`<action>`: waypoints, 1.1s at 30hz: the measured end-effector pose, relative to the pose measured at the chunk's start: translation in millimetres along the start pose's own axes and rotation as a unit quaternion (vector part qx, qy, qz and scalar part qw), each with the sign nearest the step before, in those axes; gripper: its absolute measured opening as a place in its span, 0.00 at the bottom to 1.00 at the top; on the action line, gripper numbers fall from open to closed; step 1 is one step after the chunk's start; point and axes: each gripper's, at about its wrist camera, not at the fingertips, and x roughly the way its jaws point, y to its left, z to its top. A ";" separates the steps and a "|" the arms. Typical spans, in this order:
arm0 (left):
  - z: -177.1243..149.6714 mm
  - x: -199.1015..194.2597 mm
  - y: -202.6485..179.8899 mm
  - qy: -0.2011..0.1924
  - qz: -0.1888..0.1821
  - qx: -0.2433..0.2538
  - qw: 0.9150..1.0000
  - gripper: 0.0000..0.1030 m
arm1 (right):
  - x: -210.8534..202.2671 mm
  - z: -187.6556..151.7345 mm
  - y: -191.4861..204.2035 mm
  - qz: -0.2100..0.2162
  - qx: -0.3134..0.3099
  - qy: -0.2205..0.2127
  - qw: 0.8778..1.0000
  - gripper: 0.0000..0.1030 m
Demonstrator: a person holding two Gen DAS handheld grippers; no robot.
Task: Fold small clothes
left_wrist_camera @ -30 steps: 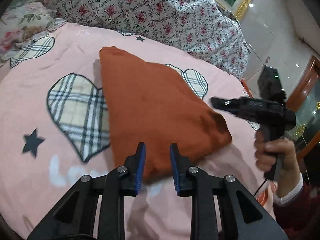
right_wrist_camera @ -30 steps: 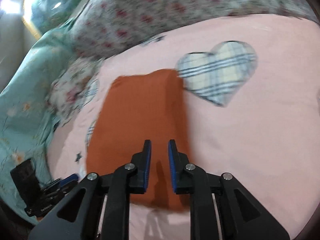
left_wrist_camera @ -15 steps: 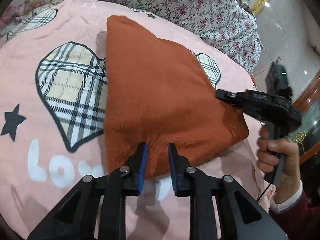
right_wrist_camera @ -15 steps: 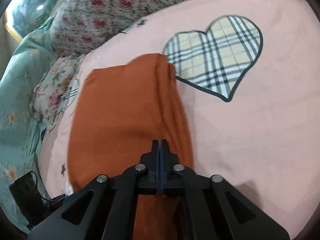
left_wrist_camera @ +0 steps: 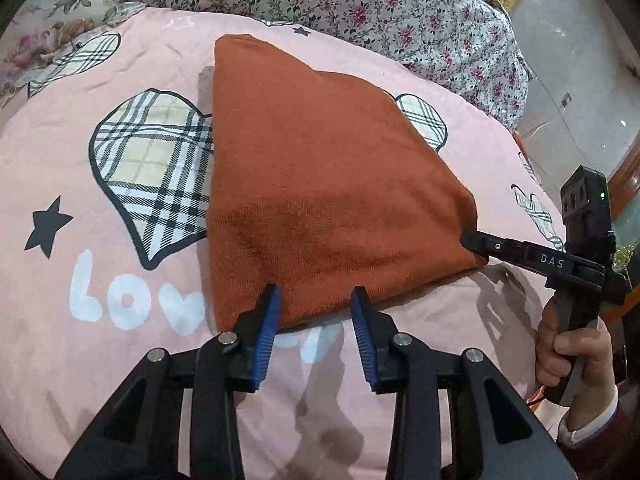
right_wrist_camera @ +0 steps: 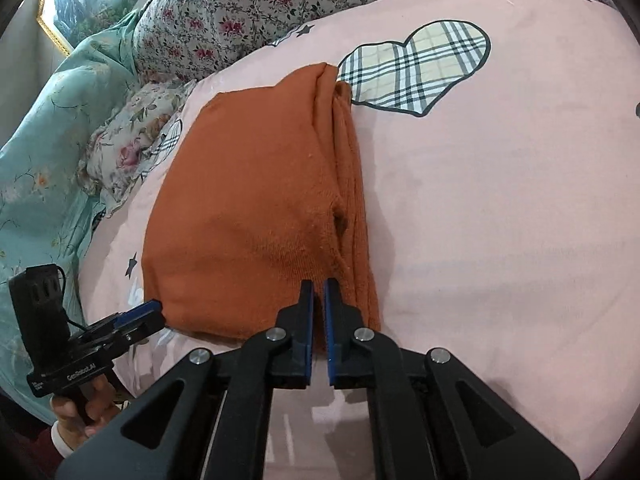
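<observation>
1. Left wrist view: since a second ago you have brought your left claw point(left_wrist_camera: 316, 300) lower and closer to the near hem of the orange garment point(left_wrist_camera: 320, 184), which now fills more of the picture, and its jaws have just been opening. They stand at a narrow-to-middling gap, straddling the hem with cloth between them, but the blue pads do not look pressed on it.

2. Same view: the garment lies folded on the pink bedspread point(left_wrist_camera: 80, 240), its long axis running away from you toward the floral quilt point(left_wrist_camera: 360, 8). Your right claw point(left_wrist_camera: 474, 242) comes in from the right, its tip at the near right corner of the garment.

3. Right wrist view: your right claw point(right_wrist_camera: 319, 292) has come from hovering above the cloth down to its near edge. Its jaws are almost together; the slit between them sits on the layered right edge of the garment point(right_wrist_camera: 248, 208), so it appears to pinch a thin bit of cloth.

4. Same view: your left claw point(right_wrist_camera: 154, 306) touches the near left corner. Both claws are on the near hem, so the coming fold likely carries that hem away from you, along the long axis.

5. No container is in sight in either view.
</observation>
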 end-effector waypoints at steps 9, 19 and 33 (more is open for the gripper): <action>13.5 -30.2 8.0 -0.030 0.017 -0.006 0.999 0.44 | -4.2 2.6 -3.0 0.012 0.021 0.003 1.000 0.06; 53.9 -26.7 14.0 -0.053 0.018 -0.017 0.998 0.45 | 4.1 100.4 22.7 0.020 -0.006 -0.050 0.999 0.31; 60.3 13.3 25.4 -0.010 0.047 -0.017 0.999 0.48 | 90.4 172.5 0.9 -0.021 0.032 0.000 0.999 0.12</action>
